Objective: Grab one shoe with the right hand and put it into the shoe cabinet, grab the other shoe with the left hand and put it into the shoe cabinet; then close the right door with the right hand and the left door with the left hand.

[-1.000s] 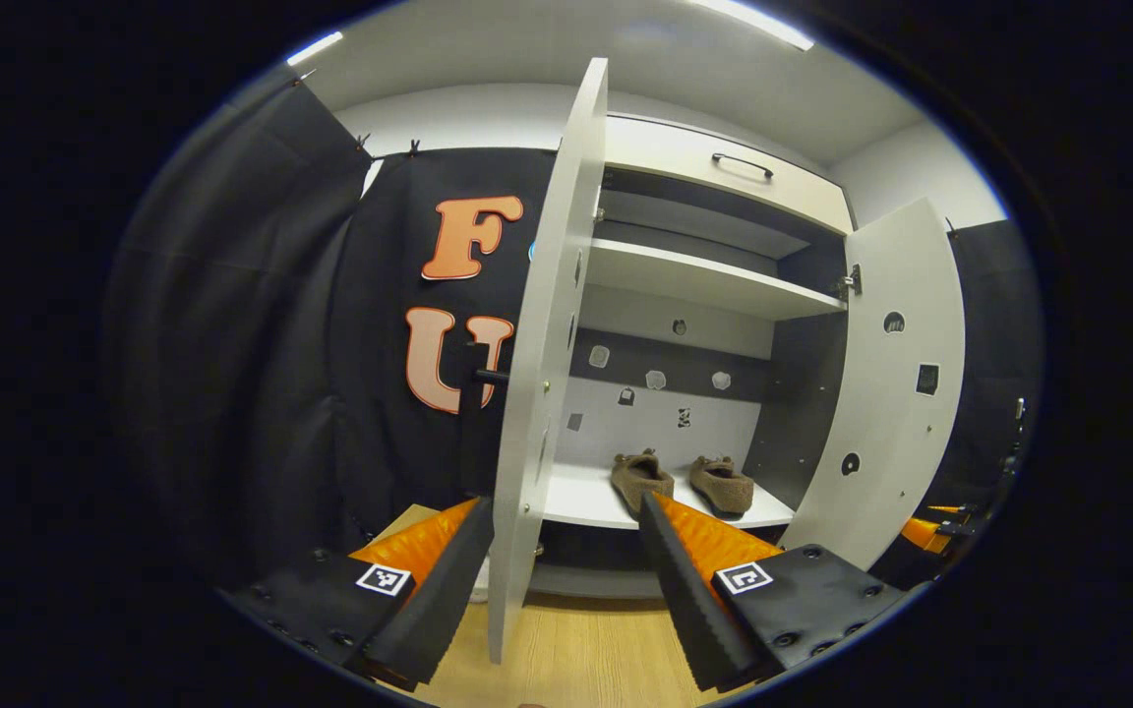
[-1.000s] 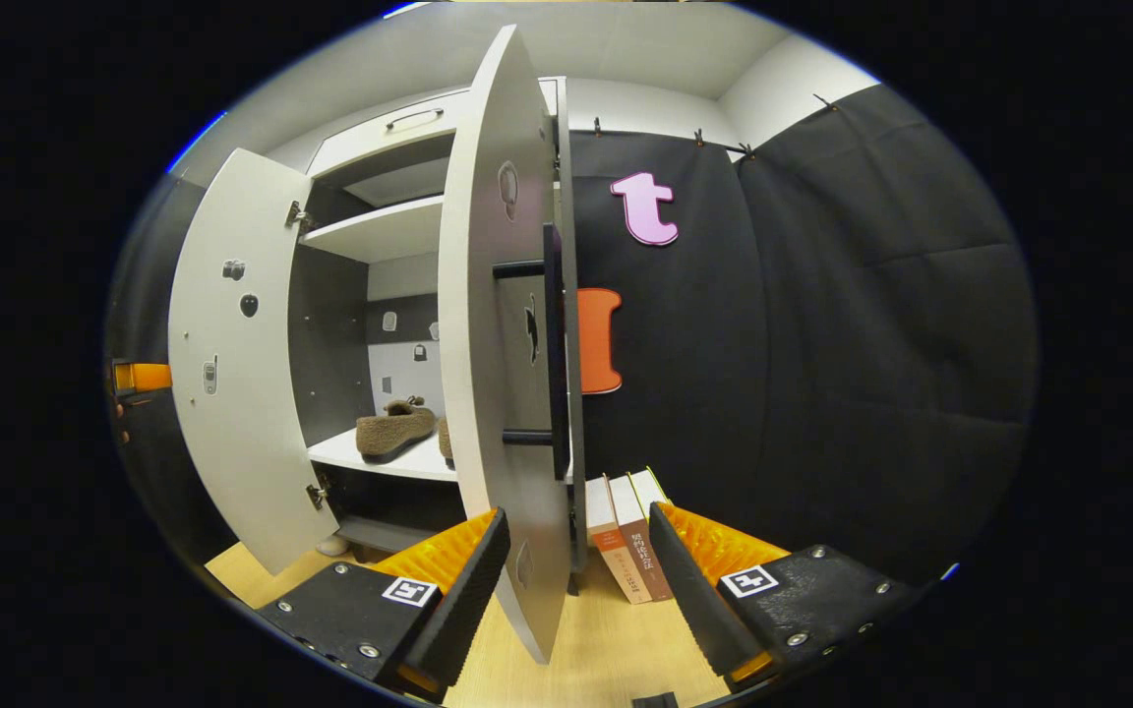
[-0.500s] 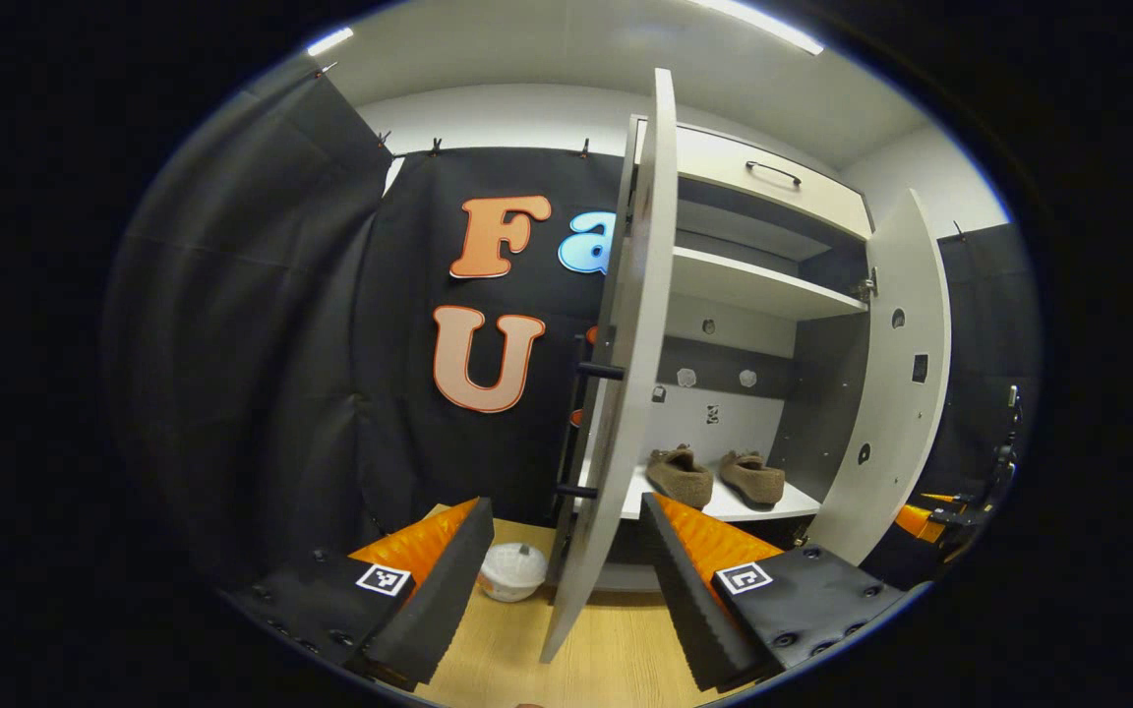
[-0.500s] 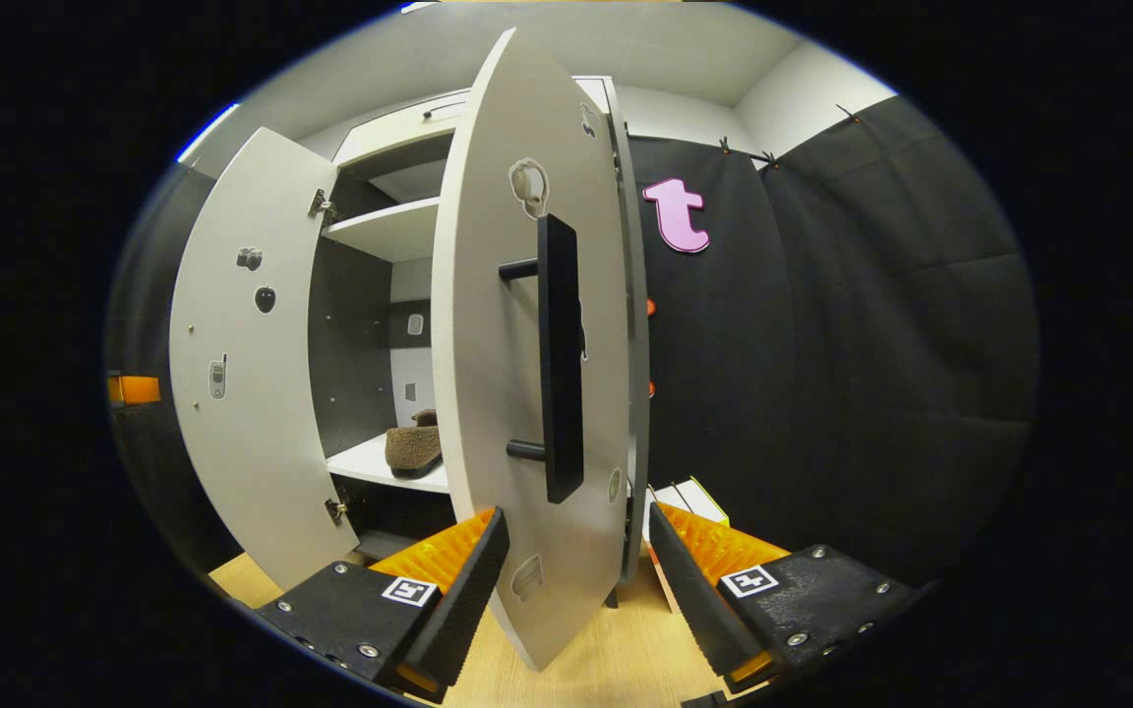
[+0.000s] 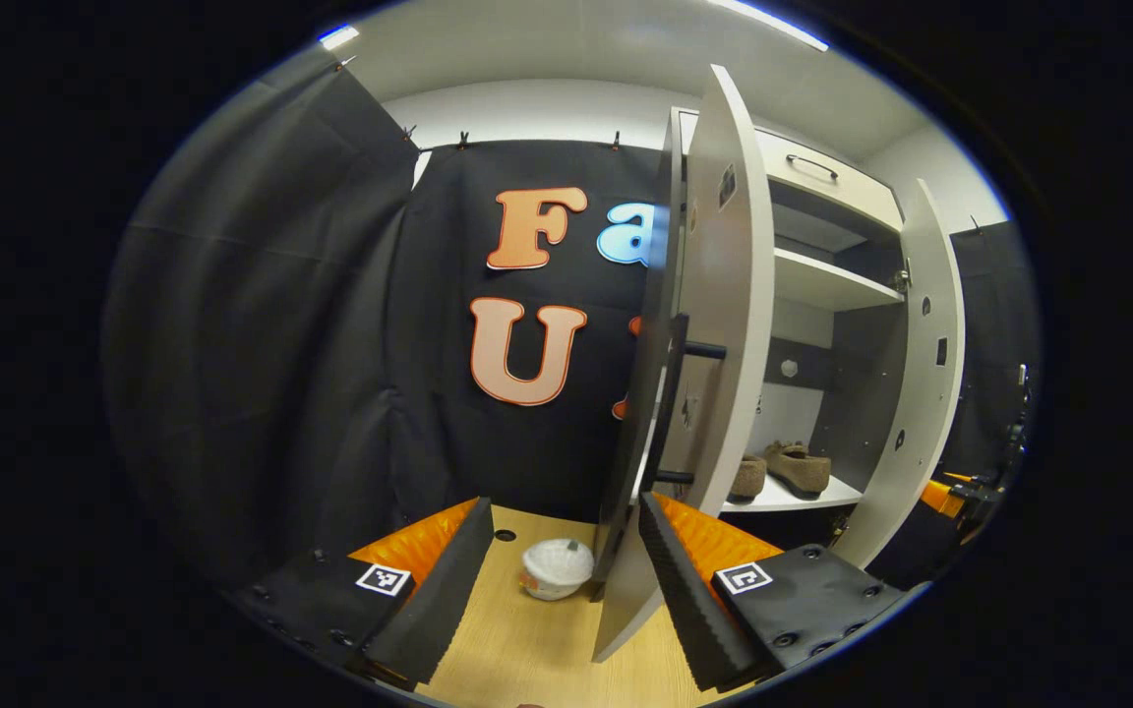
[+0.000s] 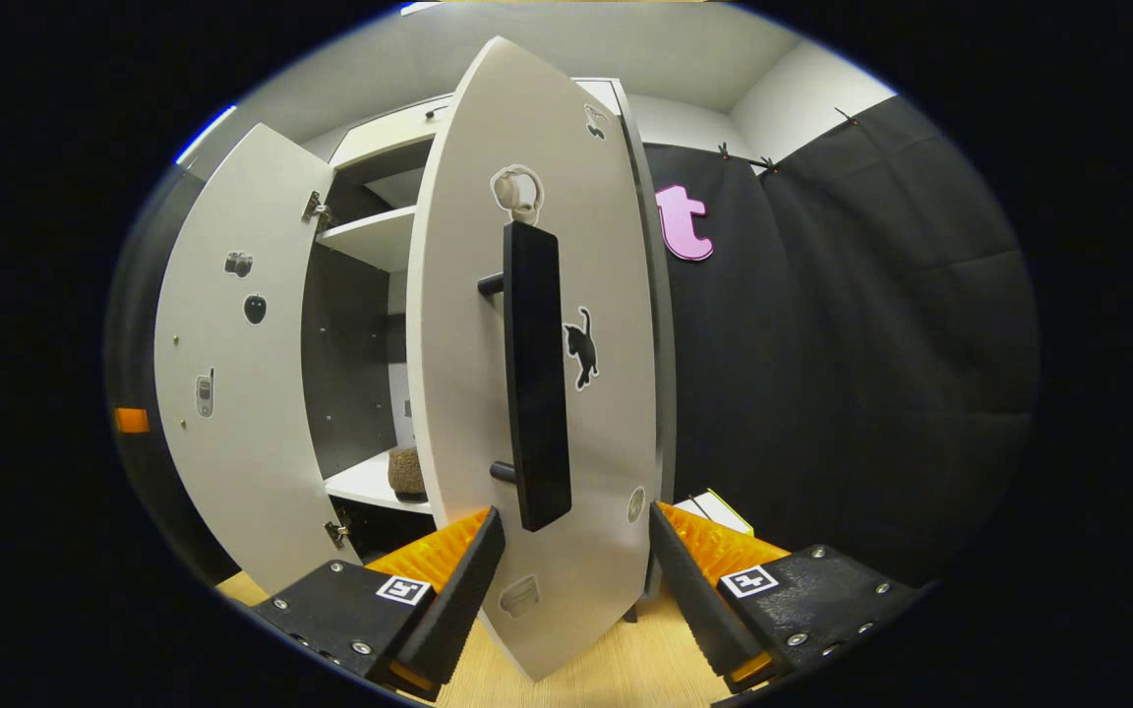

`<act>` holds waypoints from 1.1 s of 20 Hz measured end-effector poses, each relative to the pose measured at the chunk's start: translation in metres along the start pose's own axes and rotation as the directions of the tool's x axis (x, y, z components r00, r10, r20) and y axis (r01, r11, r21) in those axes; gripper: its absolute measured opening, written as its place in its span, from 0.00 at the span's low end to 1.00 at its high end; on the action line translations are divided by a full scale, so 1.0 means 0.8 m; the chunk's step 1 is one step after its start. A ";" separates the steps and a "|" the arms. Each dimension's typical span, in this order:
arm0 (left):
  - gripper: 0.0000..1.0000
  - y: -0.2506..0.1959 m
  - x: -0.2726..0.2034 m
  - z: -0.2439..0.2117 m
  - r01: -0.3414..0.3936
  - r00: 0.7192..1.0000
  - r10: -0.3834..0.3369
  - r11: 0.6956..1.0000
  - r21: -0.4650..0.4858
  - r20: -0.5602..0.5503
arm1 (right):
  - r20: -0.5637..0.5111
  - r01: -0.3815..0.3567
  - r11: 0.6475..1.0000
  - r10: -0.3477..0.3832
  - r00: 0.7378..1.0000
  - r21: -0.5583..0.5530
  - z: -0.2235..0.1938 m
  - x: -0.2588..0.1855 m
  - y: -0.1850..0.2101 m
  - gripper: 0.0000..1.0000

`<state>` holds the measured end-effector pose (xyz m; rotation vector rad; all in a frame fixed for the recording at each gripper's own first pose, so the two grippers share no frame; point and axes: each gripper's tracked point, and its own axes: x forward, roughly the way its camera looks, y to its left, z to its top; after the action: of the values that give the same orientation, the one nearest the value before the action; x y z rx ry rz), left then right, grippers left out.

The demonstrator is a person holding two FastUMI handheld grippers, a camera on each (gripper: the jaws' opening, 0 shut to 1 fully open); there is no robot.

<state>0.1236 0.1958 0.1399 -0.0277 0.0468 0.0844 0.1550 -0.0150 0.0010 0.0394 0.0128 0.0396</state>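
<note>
On the shoe cabinet's (image 5: 827, 285) lower shelf we see both shoes (image 5: 791, 466). Our left gripper (image 5: 566, 575) and right gripper (image 6: 574, 580) gape wide, each straddling its door's lower edge, holding nothing.

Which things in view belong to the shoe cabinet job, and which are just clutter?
Job:
- two shoes on the lower shelf
- shoe cabinet
- left door, half open
- right door, half open
- left gripper, open
- right gripper, open

Lying about:
- white lidded container on the floor
- books beside the cabinet
</note>
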 end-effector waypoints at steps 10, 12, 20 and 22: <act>0.97 0.013 0.051 -0.054 0.012 0.997 -0.013 1.000 -0.018 -0.072 | -0.033 -0.005 1.000 0.004 0.999 -0.029 -0.013 0.007 0.020 0.92; 0.97 0.012 0.061 -0.058 0.018 0.997 -0.019 1.000 -0.016 -0.077 | -0.041 0.001 0.999 -0.003 0.999 -0.033 -0.016 0.005 0.014 0.92; 0.97 -0.013 0.071 -0.066 0.068 0.995 -0.067 0.998 0.003 -0.075 | -0.060 -0.001 0.999 -0.002 0.998 -0.041 -0.025 0.006 0.012 0.92; 0.97 -0.023 0.068 -0.062 0.088 0.994 -0.087 0.996 0.008 -0.061 | -0.055 -0.003 0.999 0.001 0.998 -0.039 -0.024 0.005 0.011 0.92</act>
<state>0.1773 0.1809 0.0880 -0.0213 0.1064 -0.0045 0.1584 -0.0051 -0.0175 -0.0006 0.0673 0.0427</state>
